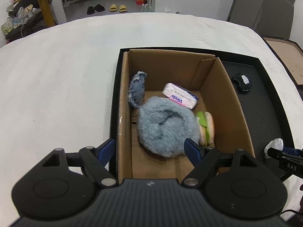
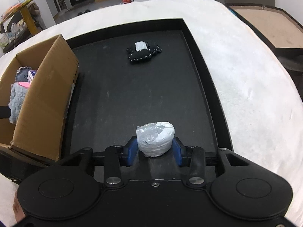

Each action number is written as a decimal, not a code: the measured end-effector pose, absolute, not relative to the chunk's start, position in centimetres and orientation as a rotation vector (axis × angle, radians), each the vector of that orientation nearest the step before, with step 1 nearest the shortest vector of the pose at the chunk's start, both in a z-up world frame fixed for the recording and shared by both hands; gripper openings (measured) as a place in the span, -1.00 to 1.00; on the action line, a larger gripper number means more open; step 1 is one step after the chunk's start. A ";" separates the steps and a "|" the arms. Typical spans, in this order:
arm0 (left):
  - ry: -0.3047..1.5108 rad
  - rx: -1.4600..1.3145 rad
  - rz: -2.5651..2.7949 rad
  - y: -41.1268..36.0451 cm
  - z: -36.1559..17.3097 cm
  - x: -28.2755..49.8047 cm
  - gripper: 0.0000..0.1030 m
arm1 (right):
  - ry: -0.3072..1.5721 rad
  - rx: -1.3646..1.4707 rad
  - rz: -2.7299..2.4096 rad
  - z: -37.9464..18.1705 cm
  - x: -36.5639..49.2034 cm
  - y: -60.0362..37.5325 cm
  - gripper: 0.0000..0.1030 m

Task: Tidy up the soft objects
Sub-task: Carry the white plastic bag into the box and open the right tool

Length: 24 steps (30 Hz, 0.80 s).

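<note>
A cardboard box [image 1: 233, 98] stands in a black tray [image 2: 204, 79]. In it lie a fluffy blue-grey cushion [image 1: 166, 126], a denim pouch [image 1: 137, 89], a pink Vinda tissue pack [image 1: 180, 97] and a plush burger [image 1: 206, 127]. My left gripper [image 1: 149, 149] is open and empty above the box's near end. My right gripper [image 2: 155, 149] is shut on a white plastic-wrapped bundle [image 2: 155, 139] over the tray floor; the bundle also shows in the left wrist view [image 1: 274, 145]. A black stitched plush [image 2: 143, 52] lies at the tray's far end.
The tray sits on a white cloth-covered table [image 1: 56, 87]. A brown board with a dark frame [image 2: 274, 30] lies at the table's right. A yellow-legged table with clutter [image 1: 28, 5] stands beyond the far left edge.
</note>
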<state>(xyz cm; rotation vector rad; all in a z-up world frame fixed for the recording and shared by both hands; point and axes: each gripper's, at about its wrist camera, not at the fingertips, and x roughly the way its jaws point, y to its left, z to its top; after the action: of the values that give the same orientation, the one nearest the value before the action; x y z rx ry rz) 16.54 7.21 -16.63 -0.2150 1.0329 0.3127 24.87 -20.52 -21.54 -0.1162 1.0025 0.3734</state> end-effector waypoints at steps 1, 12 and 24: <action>1.032 -0.215 0.307 7.1 -16.6 16.5 0.53 | 0.993 -0.121 0.379 -21.3 24.8 -20.6 -0.25; 1.009 -0.223 0.321 7.7 -15.5 15.4 0.53 | 0.921 -0.094 0.396 -18.0 23.8 -21.4 -0.25; 0.969 -0.255 0.332 9.6 -14.9 13.8 0.53 | 0.832 -0.093 0.431 -14.5 23.3 -19.4 -0.25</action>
<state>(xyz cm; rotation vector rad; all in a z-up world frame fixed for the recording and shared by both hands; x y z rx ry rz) 13.80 9.55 -14.93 -0.2553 0.9692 0.3316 23.27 -19.44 -14.49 -0.0930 0.8320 0.4311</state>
